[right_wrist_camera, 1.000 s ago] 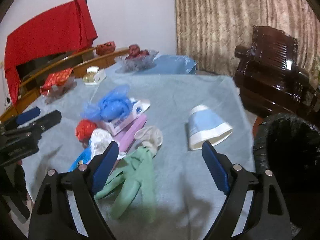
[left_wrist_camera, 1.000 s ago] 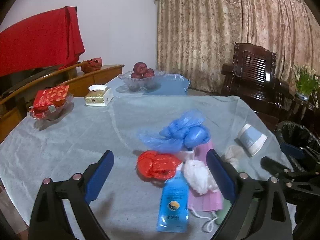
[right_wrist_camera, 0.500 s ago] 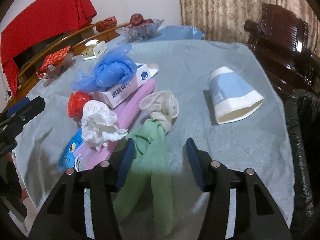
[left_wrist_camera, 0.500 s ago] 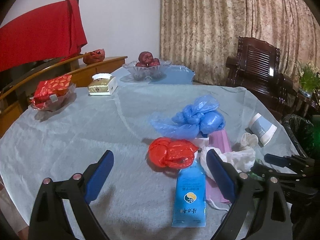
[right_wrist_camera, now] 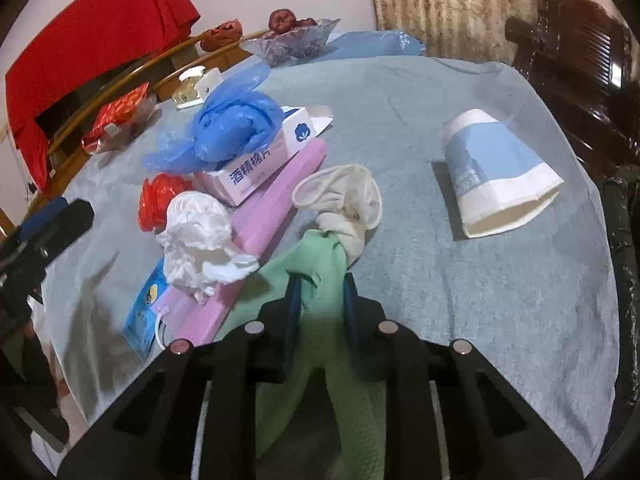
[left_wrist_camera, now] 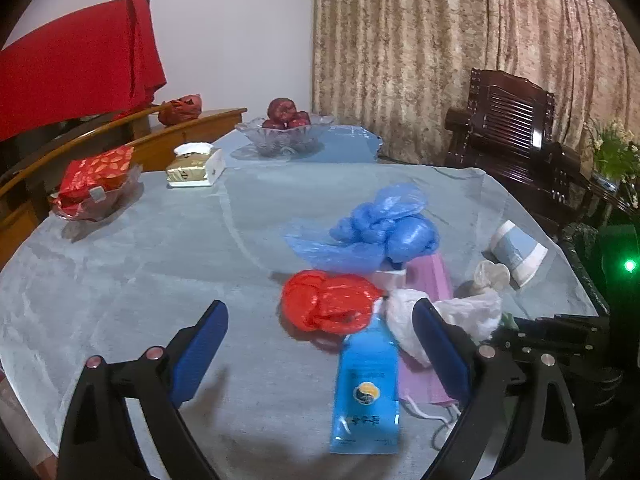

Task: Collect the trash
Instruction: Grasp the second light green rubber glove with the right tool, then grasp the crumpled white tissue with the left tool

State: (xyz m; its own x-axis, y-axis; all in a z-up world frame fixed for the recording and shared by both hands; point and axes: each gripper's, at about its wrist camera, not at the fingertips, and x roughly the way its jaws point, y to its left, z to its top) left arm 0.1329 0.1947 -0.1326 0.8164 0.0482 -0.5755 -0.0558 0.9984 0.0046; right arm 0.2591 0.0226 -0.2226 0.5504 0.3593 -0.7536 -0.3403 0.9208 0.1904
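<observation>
We are closing the right claw (right_wrist_camera: 319, 294) on the green glove (right_wrist_camera: 320, 276) lying low centre of frame on the counter (right_wrist_camera: 500, 292), left claw (left_wrist_camera: 320, 344) hanging open, next likely lifting toward the black bin (right_wrist_camera: 624, 216) at right edge.

The lower part of the green glove (right_wrist_camera: 340, 360) is covered by the right gripper's (right_wrist_camera: 319, 295) frame and cut off by the bottom edge. The pink mask (right_wrist_camera: 276, 204) is largely buried under the white box (right_wrist_camera: 260, 168) and crumpled tissue (right_wrist_camera: 200, 236). The black bin (right_wrist_camera: 624, 240) is cropped at the right edge.
</observation>
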